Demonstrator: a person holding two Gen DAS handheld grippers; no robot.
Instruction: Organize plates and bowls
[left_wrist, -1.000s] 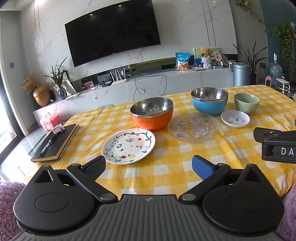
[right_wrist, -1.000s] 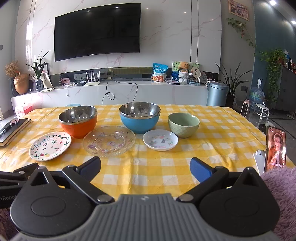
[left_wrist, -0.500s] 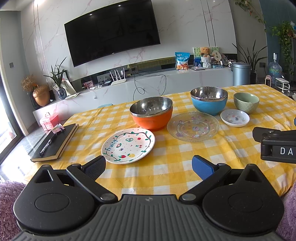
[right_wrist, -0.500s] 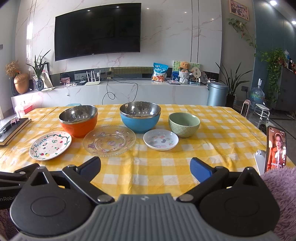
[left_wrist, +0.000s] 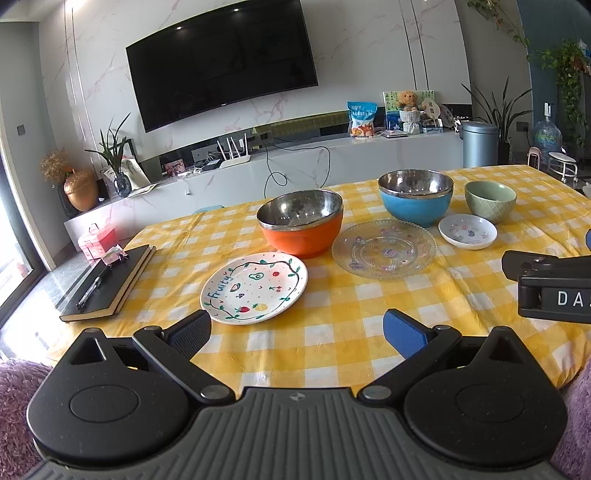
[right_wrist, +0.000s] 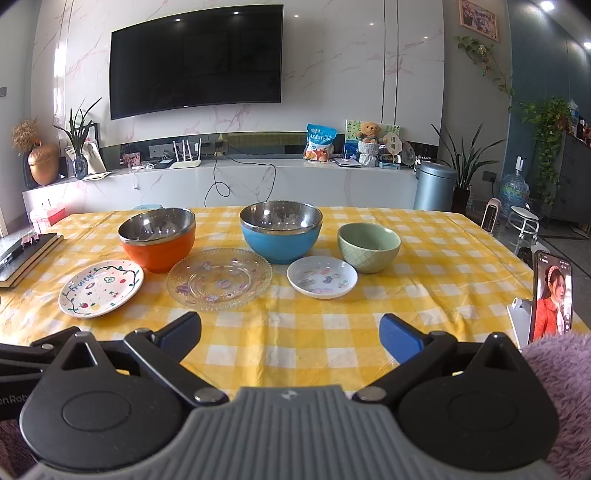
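On the yellow checked table (left_wrist: 332, 332) stand an orange bowl (left_wrist: 301, 230) (right_wrist: 159, 243), a blue bowl (left_wrist: 415, 203) (right_wrist: 280, 236) and a green bowl (left_wrist: 489, 201) (right_wrist: 368, 247). In front of them lie a white "Fruity" plate (left_wrist: 255, 288) (right_wrist: 100, 288), a clear glass plate (left_wrist: 384, 248) (right_wrist: 219, 278) and a small white dish (left_wrist: 467, 232) (right_wrist: 322, 277). My left gripper (left_wrist: 297, 330) hovers open near the table's front edge, just short of the Fruity plate. My right gripper (right_wrist: 290, 332) is open too, near the front edge, holding nothing.
A black notebook with a pen (left_wrist: 107, 284) lies at the table's left edge. A phone on a stand (right_wrist: 550, 299) is at the front right. Purple fuzzy sleeves (right_wrist: 561, 369) flank the grippers. A TV console runs behind the table.
The left gripper has crept slightly forward and left; the dishes sit a touch lower in its view. The right view is nearly unchanged.
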